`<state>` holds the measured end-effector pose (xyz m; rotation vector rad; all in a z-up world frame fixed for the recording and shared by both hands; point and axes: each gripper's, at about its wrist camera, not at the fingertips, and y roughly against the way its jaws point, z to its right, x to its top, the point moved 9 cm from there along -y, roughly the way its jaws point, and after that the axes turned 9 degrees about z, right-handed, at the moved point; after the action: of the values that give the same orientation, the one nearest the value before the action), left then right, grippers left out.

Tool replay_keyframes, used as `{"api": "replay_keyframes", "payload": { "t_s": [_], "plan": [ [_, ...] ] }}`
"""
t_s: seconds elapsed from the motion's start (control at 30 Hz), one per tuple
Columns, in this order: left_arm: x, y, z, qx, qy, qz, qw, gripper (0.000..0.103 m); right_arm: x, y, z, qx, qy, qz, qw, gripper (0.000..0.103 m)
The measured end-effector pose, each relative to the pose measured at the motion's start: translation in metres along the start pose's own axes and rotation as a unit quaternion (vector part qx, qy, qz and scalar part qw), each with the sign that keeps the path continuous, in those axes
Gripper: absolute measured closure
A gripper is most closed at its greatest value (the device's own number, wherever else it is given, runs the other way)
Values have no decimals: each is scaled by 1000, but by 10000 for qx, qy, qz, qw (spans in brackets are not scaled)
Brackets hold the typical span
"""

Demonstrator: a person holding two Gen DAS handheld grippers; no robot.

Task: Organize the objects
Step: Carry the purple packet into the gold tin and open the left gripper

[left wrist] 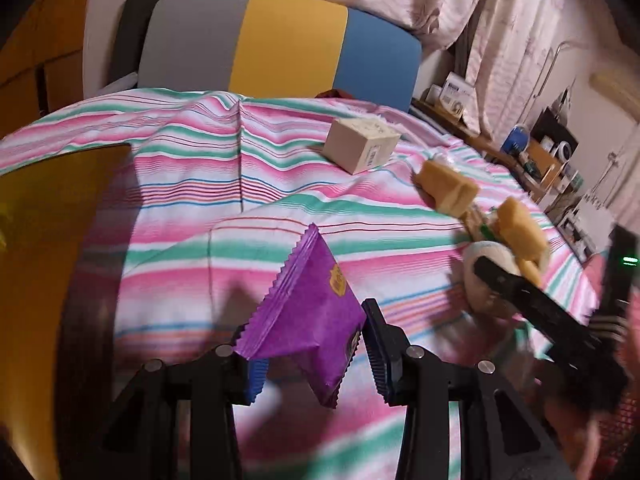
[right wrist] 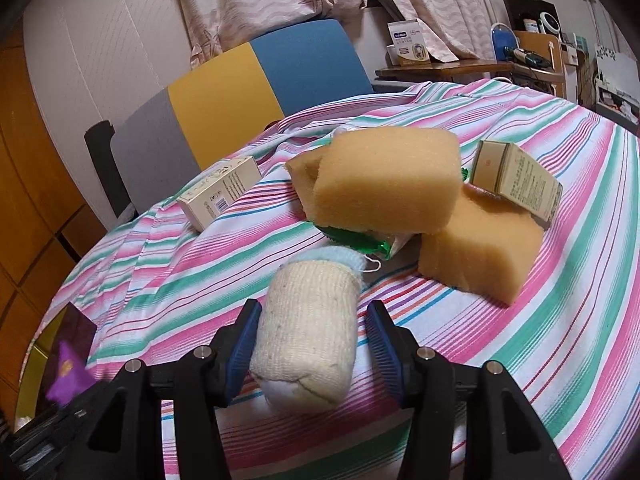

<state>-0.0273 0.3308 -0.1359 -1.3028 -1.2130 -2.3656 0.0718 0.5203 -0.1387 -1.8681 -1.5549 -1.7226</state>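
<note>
1. Two grips are in play. The left gripper [left wrist: 310, 354] pinches a purple packet [left wrist: 308, 316] by its lower end, jaws narrow, with the packet lifted off the striped cloth [left wrist: 192, 184] and most of it sticking out past the fingers.
2. The right gripper [right wrist: 312, 348] has a rolled sock [right wrist: 308, 328] between its pads. The left pad touches the sock; a gap shows at the right pad, so the sock may only be straddled as it lies on the cloth.
3. Risk: the packet is slick and held at one end, so a quick swing could let it slide or twist out.
4. Risk: lifting the sock before the pads close could leave it behind or roll it into the sponges [right wrist: 384, 184] and green wrapper [right wrist: 352, 238] just beyond it.
</note>
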Motion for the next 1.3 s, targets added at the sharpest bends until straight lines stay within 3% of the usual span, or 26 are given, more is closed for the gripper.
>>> {"api": "replay_keyframes", "payload": {
  "t_s": [0.2,0.33,0.47,0.63,0.77,1.0,1.3],
  "plan": [
    [7,50,-4,-266,124,259,9992,60,-2,-2,-7,-31,211,-40,9998,50],
    [13,77,-12,-290,103,452,9985,60,-1,-2,-10,36,262,-45,9996,55],
    [14,92,-36,-57,190,490,9986,60,-2,-2,-12,45,310,-47,9995,56],
    [19,109,-78,196,672,584,9958,60,-1,1,-13,55,320,-17,9995,57],
    [24,121,-114,624,905,684,9916,60,-2,2,-12,107,271,-23,9996,57],
    [14,124,-175,1270,1402,412,9811,60,-7,3,-14,173,242,-180,9994,57],
    [16,130,-216,1648,1531,293,9739,60,-15,15,-23,353,-29,-315,9989,58]
  ]
}}
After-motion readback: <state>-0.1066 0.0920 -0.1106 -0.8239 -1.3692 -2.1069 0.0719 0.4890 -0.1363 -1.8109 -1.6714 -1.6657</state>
